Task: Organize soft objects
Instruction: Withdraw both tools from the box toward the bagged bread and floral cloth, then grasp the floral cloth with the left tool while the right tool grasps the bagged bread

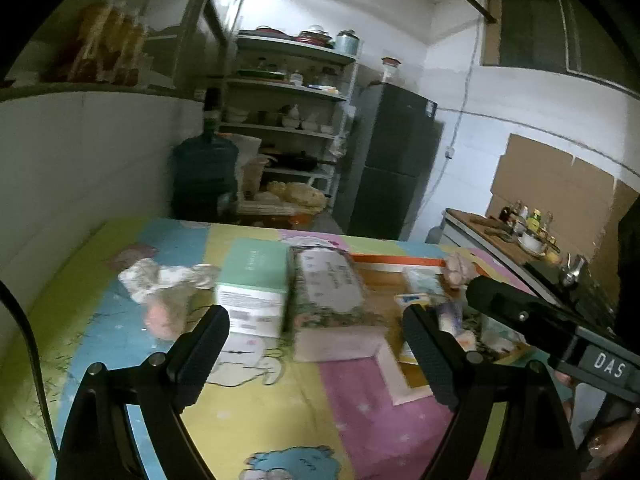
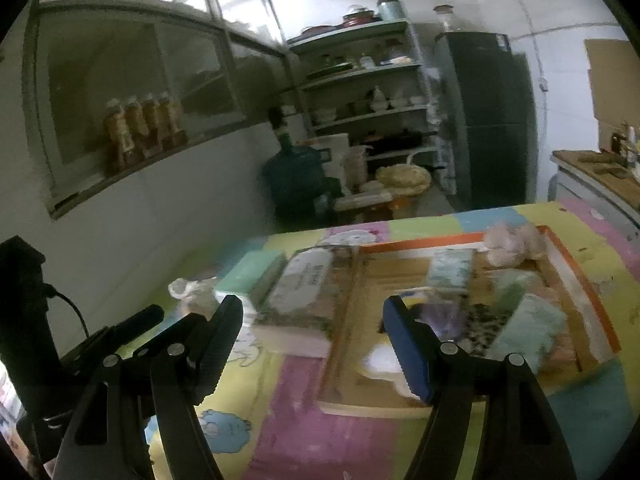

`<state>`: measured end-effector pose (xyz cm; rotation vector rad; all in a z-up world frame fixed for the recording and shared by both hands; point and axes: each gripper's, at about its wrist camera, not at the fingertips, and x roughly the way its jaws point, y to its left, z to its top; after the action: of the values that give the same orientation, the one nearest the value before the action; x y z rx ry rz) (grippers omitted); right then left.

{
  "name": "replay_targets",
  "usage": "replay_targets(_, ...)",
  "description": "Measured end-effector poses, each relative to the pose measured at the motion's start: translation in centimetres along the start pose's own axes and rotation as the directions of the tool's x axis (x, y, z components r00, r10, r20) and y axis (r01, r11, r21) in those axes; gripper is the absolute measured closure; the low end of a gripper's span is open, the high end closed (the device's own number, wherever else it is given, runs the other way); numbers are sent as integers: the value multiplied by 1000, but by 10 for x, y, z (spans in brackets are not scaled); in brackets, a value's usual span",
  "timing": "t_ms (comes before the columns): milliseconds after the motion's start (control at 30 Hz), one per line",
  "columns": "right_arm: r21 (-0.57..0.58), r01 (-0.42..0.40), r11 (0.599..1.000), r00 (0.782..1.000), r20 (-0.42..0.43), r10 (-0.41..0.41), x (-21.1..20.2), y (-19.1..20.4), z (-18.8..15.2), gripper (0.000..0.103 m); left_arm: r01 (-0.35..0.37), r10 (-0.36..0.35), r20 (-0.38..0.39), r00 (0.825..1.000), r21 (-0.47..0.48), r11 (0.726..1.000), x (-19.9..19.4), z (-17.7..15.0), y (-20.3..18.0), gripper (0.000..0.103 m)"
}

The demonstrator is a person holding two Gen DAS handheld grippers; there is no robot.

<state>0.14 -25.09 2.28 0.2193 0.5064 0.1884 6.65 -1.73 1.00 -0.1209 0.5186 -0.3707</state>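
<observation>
Both tools hung above the table (image 1: 352,420), which was covered in a cartoon-printed cloth of yellow, pink, blue and green patches. The left tool (image 1: 316,356) stood with its jaws spread wide and nothing between them. The right tool (image 2: 316,348) was just as wide open and equally empty; in the left wrist view its black body reached in from the right edge.

On the right half of the table lay a shallow cardboard tray (image 2: 576,292) with an orange and white rim. Inside it sat a jumble of soft things, blurred by motion: a pinkish plush toy (image 2: 516,246) against the far rim, a pale teal cloth (image 2: 532,328) near the right side, and a small patterned packet (image 2: 450,270) towards the middle. A white item lay in the tray's near left corner, partly hidden behind the right tool's finger.

Just left of the tray, a floral tissue pack (image 1: 330,292) lay flat on the cloth, and a mint-green box (image 1: 254,280) stood touching its left side. Further left, a crumpled clear plastic bag (image 1: 160,284) with something pinkish in it rested on the cloth, apart from the tray.

Behind the table stood a dark water jug (image 1: 204,172), open shelves (image 1: 288,92) of crockery and a dark fridge (image 1: 394,160).
</observation>
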Motion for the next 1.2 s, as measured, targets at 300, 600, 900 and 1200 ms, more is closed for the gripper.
replay_targets(300, -80, -62, 995, 998, -31, 59, 22, 42, -1, 29, -117, 118, 27, 993, -64, 991, -12, -5, 56, 15)
replay_targets(600, -126, -180, 976, 980, -108, 167, 67, 90, -3, 29, -209, 212, 2, 977, -153, 966, -21, -16, 121, 15)
replay_targets(900, -133, -302, 944, 928, -268, 259, 140, 142, -21, 29, -339, 345, -2, 939, -195, 921, -34, -27, 171, 15)
replay_targets(1200, -116, -262, 958, 910, -360, 205, 201, 166, -31, 29, -337, 345, -9, 938, -236, 911, -36, -32, 196, 15)
